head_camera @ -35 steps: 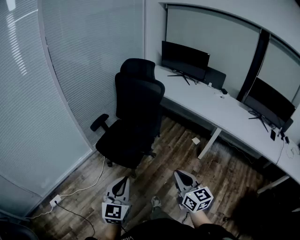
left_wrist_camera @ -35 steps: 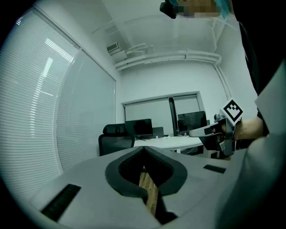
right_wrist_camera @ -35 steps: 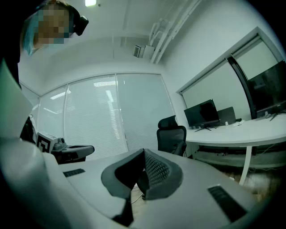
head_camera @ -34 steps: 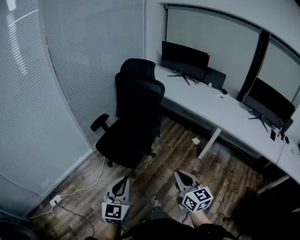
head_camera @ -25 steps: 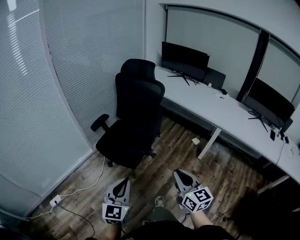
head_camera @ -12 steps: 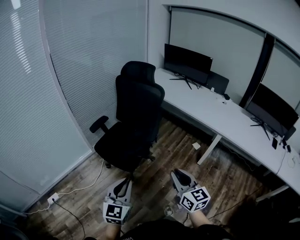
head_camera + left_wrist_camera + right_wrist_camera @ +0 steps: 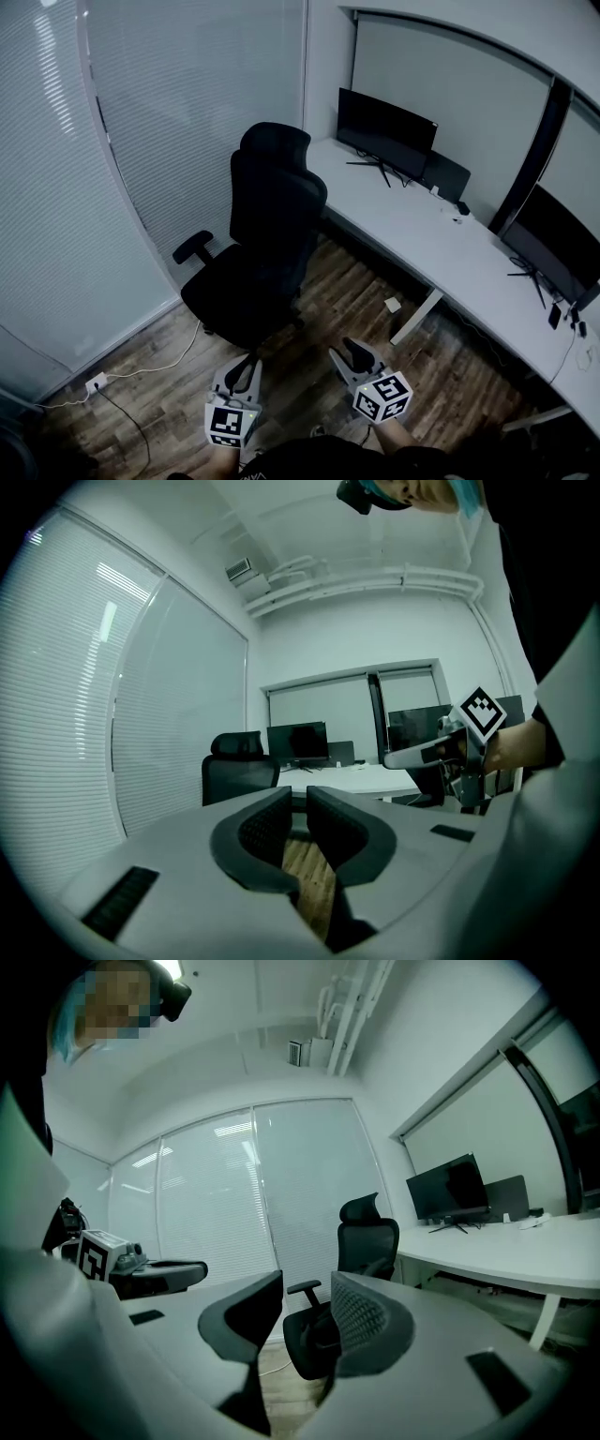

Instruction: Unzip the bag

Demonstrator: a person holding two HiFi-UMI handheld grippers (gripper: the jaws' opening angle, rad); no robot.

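No bag shows in any view. In the head view both grippers hang low over the wooden floor, close to the person's body. My left gripper [image 7: 248, 364] [image 7: 300, 794] has its jaws almost together, just starting to open, with only a thin slit and nothing in it. The jaws of my right gripper [image 7: 349, 349] [image 7: 307, 1283] are opening and stand well apart, also with nothing between them. Each gripper view also catches the other one off to the side: the right gripper [image 7: 388, 758] and the left gripper [image 7: 201, 1267].
A black office chair [image 7: 262, 244] stands ahead on the wooden floor [image 7: 328, 309]. A long white desk [image 7: 441, 244] along the right wall carries two monitors [image 7: 386, 131] [image 7: 558, 239]. Blinds [image 7: 141, 141] cover the left wall, and a white cable [image 7: 141, 368] lies below them.
The head view has drifted, so the desk and monitors sit further right and the grippers a little lower. The right gripper's jaws have parted.
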